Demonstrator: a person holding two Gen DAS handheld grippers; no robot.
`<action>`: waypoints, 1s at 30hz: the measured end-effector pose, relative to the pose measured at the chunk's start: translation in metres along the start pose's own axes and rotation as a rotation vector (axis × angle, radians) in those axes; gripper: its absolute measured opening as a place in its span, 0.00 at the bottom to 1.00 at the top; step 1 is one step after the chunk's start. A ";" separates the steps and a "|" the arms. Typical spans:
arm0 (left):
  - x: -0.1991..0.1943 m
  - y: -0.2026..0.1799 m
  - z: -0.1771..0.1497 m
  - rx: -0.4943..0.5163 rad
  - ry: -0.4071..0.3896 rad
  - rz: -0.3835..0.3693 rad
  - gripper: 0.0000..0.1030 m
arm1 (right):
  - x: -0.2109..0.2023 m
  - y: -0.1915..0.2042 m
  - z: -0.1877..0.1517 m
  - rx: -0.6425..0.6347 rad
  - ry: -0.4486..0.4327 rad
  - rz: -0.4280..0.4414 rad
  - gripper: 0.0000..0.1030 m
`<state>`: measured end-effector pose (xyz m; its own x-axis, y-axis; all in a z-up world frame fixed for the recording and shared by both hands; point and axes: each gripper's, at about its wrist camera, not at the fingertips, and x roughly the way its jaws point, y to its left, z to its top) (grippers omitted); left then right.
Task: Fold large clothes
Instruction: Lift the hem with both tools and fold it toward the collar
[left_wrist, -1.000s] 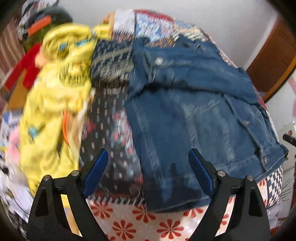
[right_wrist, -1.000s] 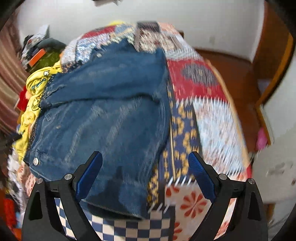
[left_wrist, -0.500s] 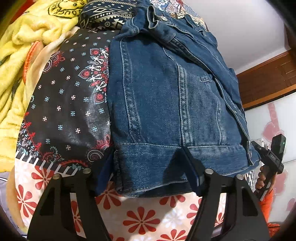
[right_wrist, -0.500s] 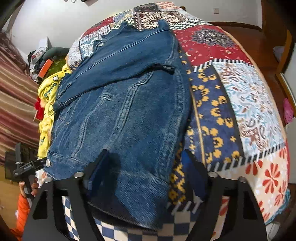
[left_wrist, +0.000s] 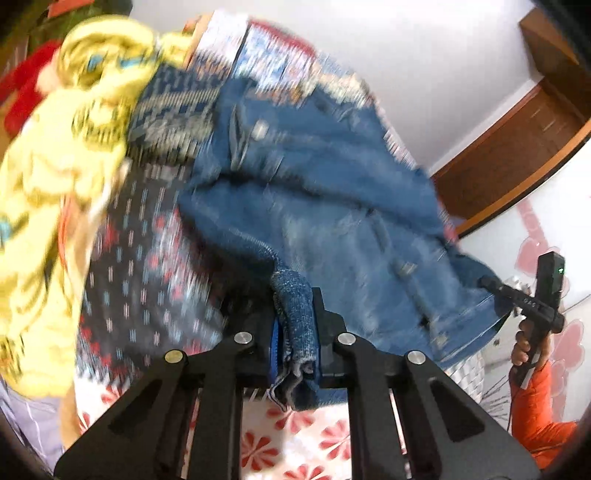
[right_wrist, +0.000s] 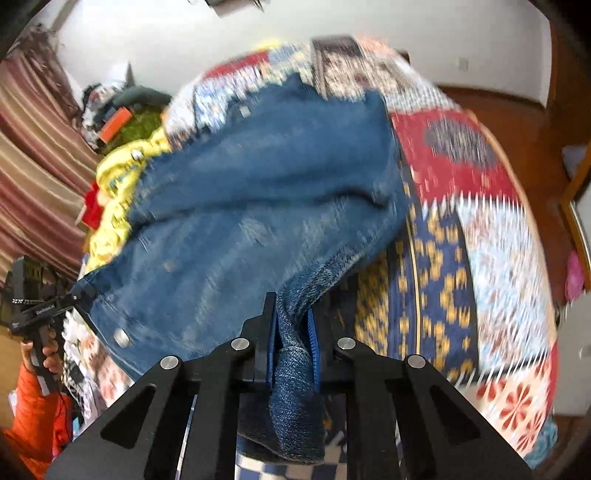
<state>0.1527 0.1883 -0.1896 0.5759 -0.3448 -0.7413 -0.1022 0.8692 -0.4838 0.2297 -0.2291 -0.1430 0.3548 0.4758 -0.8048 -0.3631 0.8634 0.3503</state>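
Here, far left in the left wrist view, a yellow blanket (left_wrist: 55, 192) lies heaped on the quilt (left_wrist: 147, 280), just beside the jacket (left_wrist: 332, 206), which is spread across the middle of the bed with its collar end toward the far wall. The left gripper (left_wrist: 295, 325) is clamped on a bunched fold of the jacket's near hem; denim fills the gap between the blue pads. At the right edge of that view a hand (left_wrist: 524, 343) in an orange sleeve holds the other tool, whose tip meets the hem's far corner.

In the right wrist view the jacket (right_wrist: 258, 206) lies left of centre, the yellow blanket (right_wrist: 110, 199) beyond its left edge and bare quilt (right_wrist: 498, 240) to its right. The right gripper (right_wrist: 293, 332) is likewise shut tight on a wad of hem at the near right corner, the cloth rising from the bed into the jaws.

Judging by this, the step in hand is the pick-up for a crosswise fold: both near corners are pinched and just coming off the quilt. The next move probably calls for lifting both corners together, keeping the hem taut between them, carrying it over toward the collar and laying it down square. Denim is heavy and stiff, so uneven lifting could drag the whole jacket or skew the fold. Both views are blurred, so finer detail of the grip cannot be told.
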 end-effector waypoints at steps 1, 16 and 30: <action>-0.006 -0.004 0.009 0.005 -0.025 -0.017 0.12 | -0.005 0.003 0.008 -0.012 -0.023 0.007 0.12; 0.027 -0.001 0.188 -0.041 -0.238 -0.003 0.11 | 0.012 -0.020 0.163 0.073 -0.245 -0.017 0.12; 0.150 0.031 0.179 0.104 -0.051 0.312 0.34 | 0.111 -0.050 0.168 -0.035 -0.076 -0.118 0.18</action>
<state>0.3807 0.2272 -0.2327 0.5702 -0.0398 -0.8205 -0.1984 0.9626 -0.1846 0.4323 -0.1911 -0.1696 0.4605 0.3835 -0.8005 -0.3442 0.9084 0.2372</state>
